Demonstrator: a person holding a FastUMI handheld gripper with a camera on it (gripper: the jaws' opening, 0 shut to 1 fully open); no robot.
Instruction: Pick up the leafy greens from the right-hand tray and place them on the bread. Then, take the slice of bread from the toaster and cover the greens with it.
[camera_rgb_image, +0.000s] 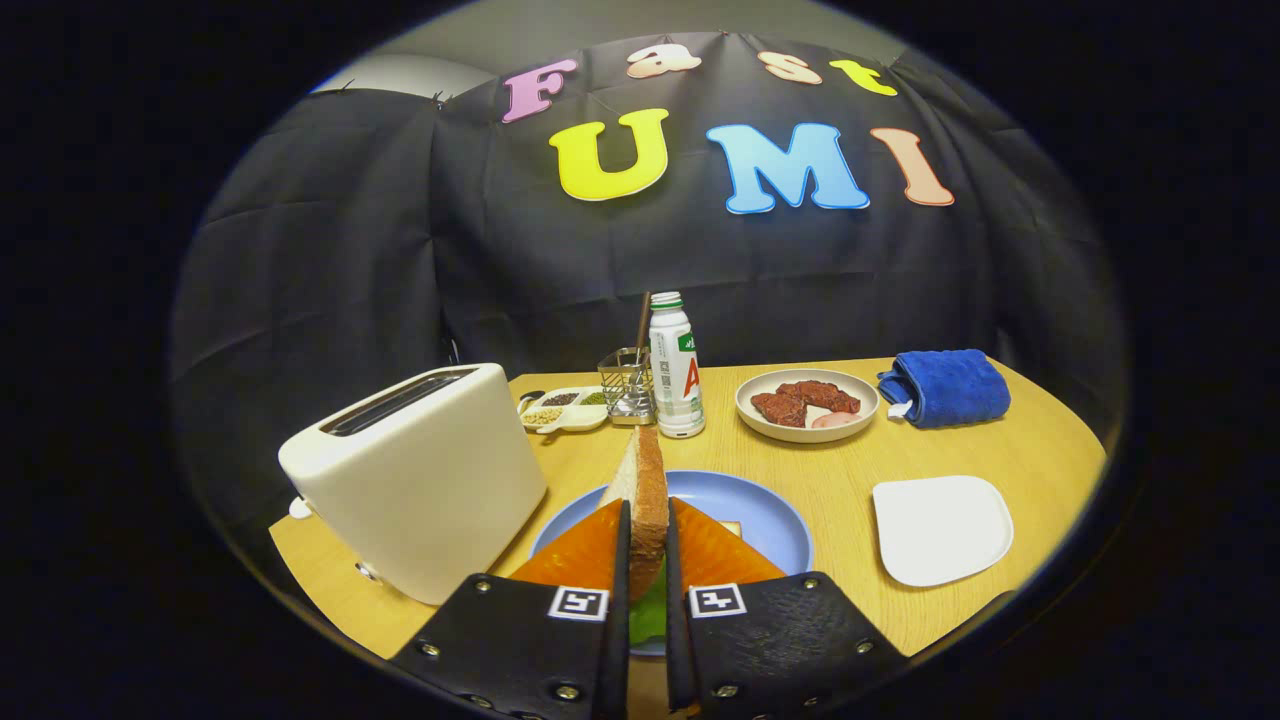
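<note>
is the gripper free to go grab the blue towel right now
Probably not as things stand: the gripper is shut on the bread slice, held upright over the blue plate. The path to the blue towel looks open, but the bread must be released first.

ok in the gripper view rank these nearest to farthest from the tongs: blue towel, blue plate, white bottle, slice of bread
1. Slice of bread: clamped between the fingers of the tongs.
2. Blue plate: just ahead, under the bread.
3. White bottle: beyond the plate, straight ahead.
4. Blue towel: far right, at the table's back edge.
</note>
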